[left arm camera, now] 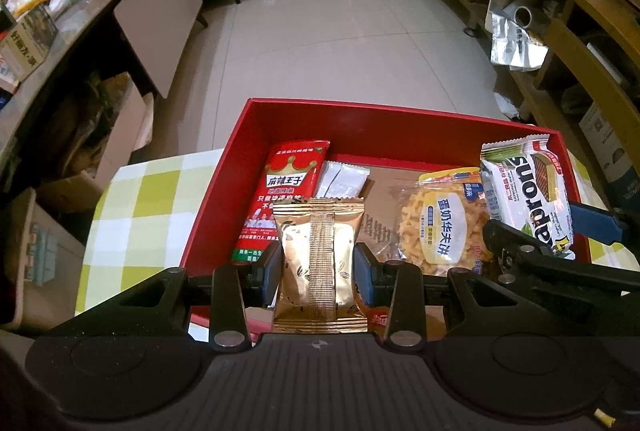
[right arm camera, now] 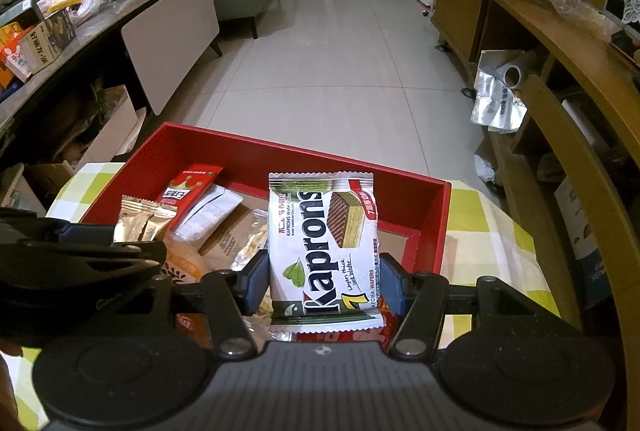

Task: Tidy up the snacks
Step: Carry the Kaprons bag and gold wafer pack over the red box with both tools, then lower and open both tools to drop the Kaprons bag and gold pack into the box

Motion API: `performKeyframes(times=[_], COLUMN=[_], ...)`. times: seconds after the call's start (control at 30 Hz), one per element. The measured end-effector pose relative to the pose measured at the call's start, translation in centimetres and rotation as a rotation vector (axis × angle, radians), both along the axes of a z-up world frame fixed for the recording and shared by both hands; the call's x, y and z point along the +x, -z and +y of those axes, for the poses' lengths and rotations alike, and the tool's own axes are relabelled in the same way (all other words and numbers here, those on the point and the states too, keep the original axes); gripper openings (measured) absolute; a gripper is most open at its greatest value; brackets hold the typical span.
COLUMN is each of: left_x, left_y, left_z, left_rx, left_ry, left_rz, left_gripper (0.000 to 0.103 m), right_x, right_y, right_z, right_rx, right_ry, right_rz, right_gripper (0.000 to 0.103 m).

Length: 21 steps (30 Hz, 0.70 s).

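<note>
A red box (left arm camera: 224, 167) (right arm camera: 132, 167) stands on a green-checked tablecloth. My left gripper (left arm camera: 318, 267) is shut on a gold snack packet (left arm camera: 320, 263) (right arm camera: 140, 223), held upright over the box's near left part. My right gripper (right arm camera: 324, 281) (left arm camera: 532, 231) is shut on a white Kaprons wafer pack (right arm camera: 324, 243) (left arm camera: 528, 191), held upright over the box's right part. Inside the box lie a red spicy-strip pack (left arm camera: 288, 191) (right arm camera: 192, 185), a white sachet (left arm camera: 344, 179) (right arm camera: 208, 211) and a yellow waffle-biscuit pack (left arm camera: 444, 223).
The checked tablecloth (left arm camera: 140, 199) (right arm camera: 488, 231) covers a small table. A cluttered grey sideboard (right arm camera: 132, 11) runs along the left, with cardboard boxes (left arm camera: 100, 159) below it. Wooden shelving (right arm camera: 560, 79) with foil bags (right arm camera: 496, 103) runs along the right. Tiled floor (left arm camera: 328, 31) lies beyond.
</note>
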<state>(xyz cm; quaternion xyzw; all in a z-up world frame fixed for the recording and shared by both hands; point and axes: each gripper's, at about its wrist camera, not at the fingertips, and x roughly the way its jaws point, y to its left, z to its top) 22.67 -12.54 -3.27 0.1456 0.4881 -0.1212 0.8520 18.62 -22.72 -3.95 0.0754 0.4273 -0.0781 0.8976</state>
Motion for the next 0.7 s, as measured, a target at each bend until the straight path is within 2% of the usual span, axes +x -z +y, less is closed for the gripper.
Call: performKeyframes(times=[0.4,0.7], left_x=[0.4,0.4], left_y=[0.4,0.7], left_z=[0.2,0.1], left_rx=[0.007,0.019], left_ry=[-0.016,-0.018], left_rz=[0.002,0.004], left_gripper=[0.047,0.052], right_x=[0.7,0.9], right_y=[0.8,1.2], right_z=[-0.2,-0.1], right_rx=[0.005,0.017], right_ry=[0.001,-0.009], right_rz=[0.012,0.016], right_gripper=[0.065,0.066])
